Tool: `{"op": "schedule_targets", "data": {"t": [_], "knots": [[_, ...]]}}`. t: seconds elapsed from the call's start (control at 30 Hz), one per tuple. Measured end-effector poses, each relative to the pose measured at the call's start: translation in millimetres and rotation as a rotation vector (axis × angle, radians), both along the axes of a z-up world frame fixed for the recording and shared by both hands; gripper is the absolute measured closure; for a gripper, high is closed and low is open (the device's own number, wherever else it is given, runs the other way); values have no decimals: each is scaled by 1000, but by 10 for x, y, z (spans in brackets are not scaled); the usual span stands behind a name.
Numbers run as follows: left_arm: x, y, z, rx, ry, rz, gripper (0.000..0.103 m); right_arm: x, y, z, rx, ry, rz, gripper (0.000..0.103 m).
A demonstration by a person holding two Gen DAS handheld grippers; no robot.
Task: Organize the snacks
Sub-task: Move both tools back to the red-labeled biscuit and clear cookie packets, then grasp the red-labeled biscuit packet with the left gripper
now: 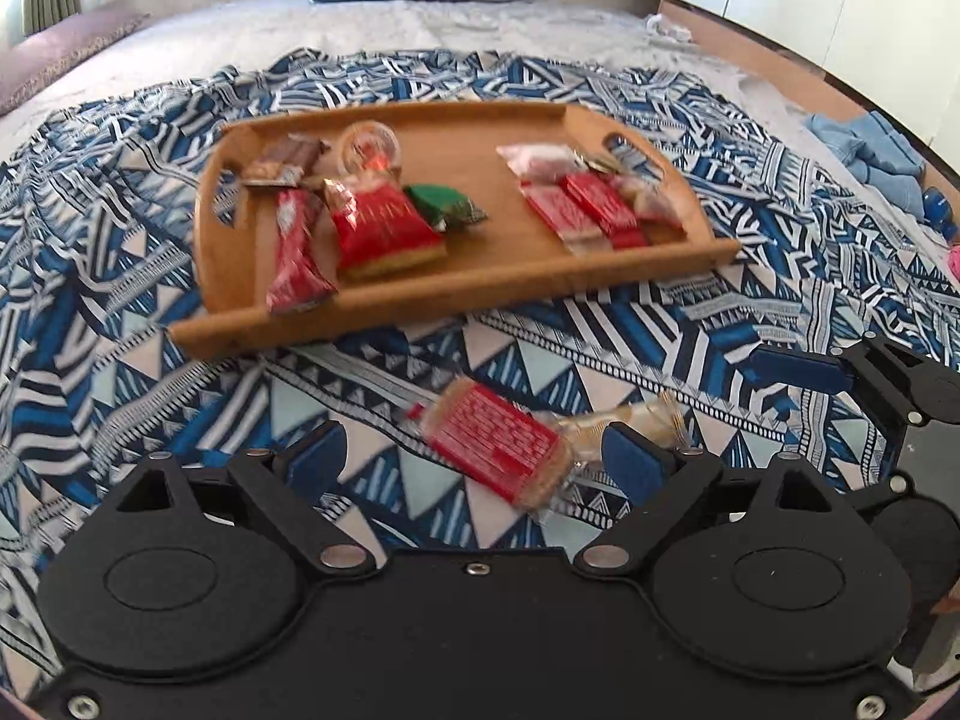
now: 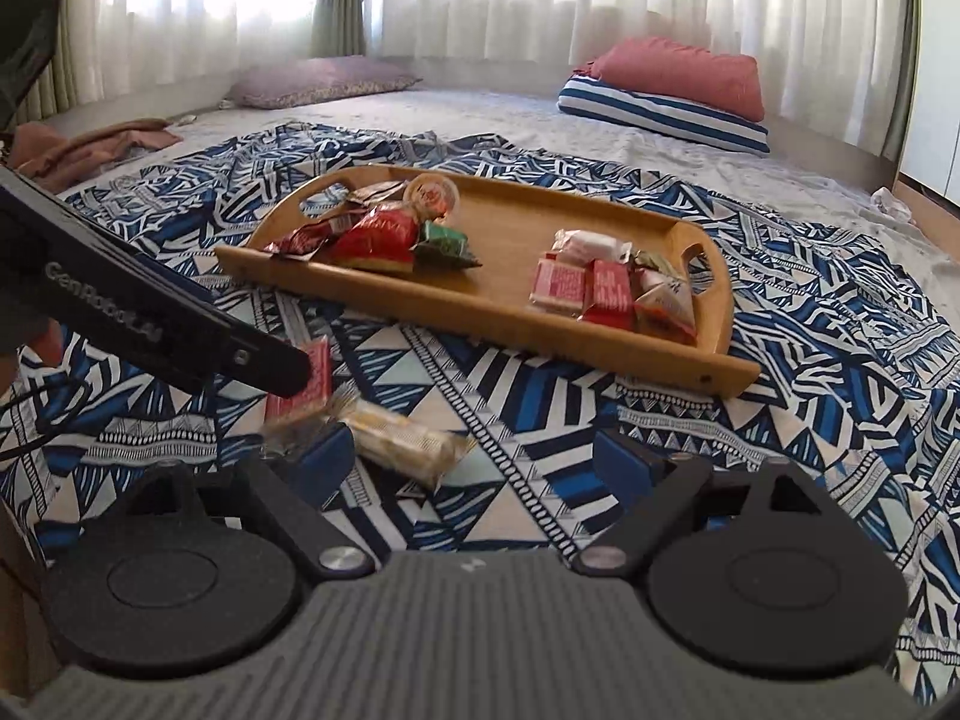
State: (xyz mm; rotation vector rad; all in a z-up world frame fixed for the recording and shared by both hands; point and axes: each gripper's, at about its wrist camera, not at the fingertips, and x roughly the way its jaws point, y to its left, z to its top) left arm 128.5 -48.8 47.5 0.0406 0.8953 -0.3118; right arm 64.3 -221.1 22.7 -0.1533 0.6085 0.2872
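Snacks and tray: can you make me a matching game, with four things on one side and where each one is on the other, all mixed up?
Things:
1. green packet
2. red-label biscuit pack
3. round clear tub
4. wooden tray

Places:
A. lying on the patterned cloth, outside the tray
B. on the tray, beside the big red bag
C. at the back of the tray's left pile
D. resting on the patterned cloth, holding two piles of snacks

Pairs: 1-B, 2-A, 3-C, 4-D
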Motion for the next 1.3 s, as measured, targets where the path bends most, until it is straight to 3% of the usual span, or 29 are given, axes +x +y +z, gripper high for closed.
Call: {"op": "schedule_targets", "data": {"t": [0.2, 0.37, 0.5, 0.57, 0.9, 1.07, 1.3], "knots": [[27, -89, -152, -19, 22, 27, 13, -40, 3, -92, 5, 13, 4, 9], [49, -97, -217, -61, 39, 58, 43, -25, 22, -162, 7, 24, 2, 8], [31, -65, -191, -61, 26, 70, 61, -11, 43, -191, 21, 28, 3, 8], [19, -32, -179, -54, 18, 75, 64, -6, 55, -202, 35, 30, -5, 7], [25, 185, -170, -39, 3, 133, 68, -15, 155, -249, 88, -7, -114, 6], [132, 250, -157, -78, -4, 158, 56, -19, 265, -255, 81, -26, -136, 6], [242, 197, -248, -64, 7, 166, 55, 7, 472, -278, 41, -41, -144, 6]]}}
